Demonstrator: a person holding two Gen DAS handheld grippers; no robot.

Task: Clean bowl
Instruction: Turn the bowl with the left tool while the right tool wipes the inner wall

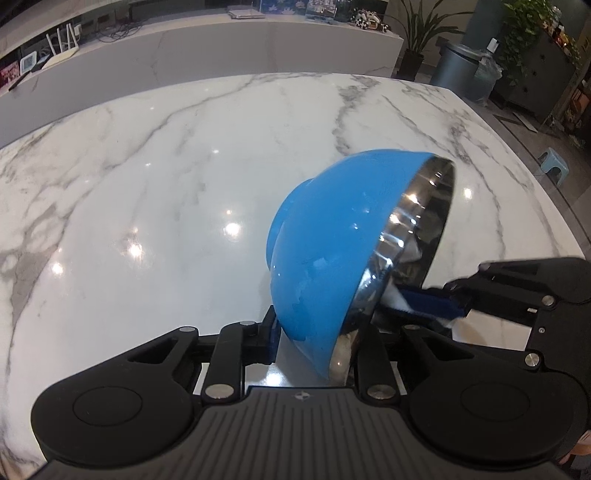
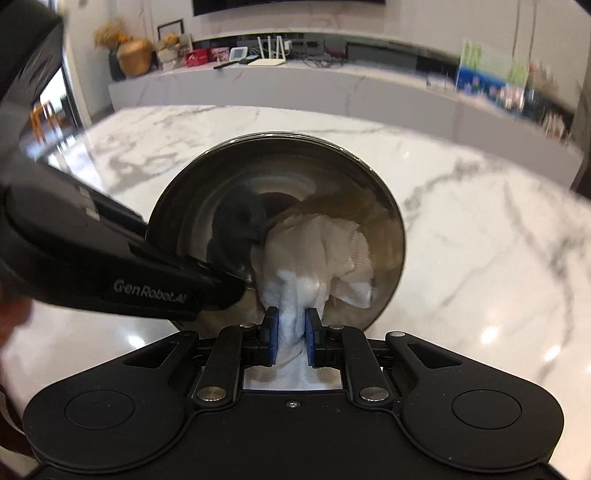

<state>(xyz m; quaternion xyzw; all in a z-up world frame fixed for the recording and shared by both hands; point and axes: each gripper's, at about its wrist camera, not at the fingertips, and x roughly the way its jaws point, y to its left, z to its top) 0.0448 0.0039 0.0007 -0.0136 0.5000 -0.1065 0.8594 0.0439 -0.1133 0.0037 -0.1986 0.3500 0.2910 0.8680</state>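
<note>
A bowl (image 1: 332,240), blue outside and shiny steel inside, is held tilted on its side above the marble table (image 1: 147,184). My left gripper (image 1: 317,332) is shut on its lower rim. In the right wrist view the bowl's steel inside (image 2: 295,184) faces the camera. My right gripper (image 2: 290,334) is shut on a crumpled white paper towel (image 2: 317,251) that is pressed inside the bowl. The right gripper also shows in the left wrist view (image 1: 436,302), entering from the right. The left gripper shows in the right wrist view (image 2: 221,291), coming from the left.
A long white counter (image 1: 258,40) with a router and clutter runs behind the table. Potted plants (image 1: 424,33), a grey bin (image 1: 458,70) and a small blue stool (image 1: 554,164) stand at the far right. The table's right edge (image 1: 546,177) is close.
</note>
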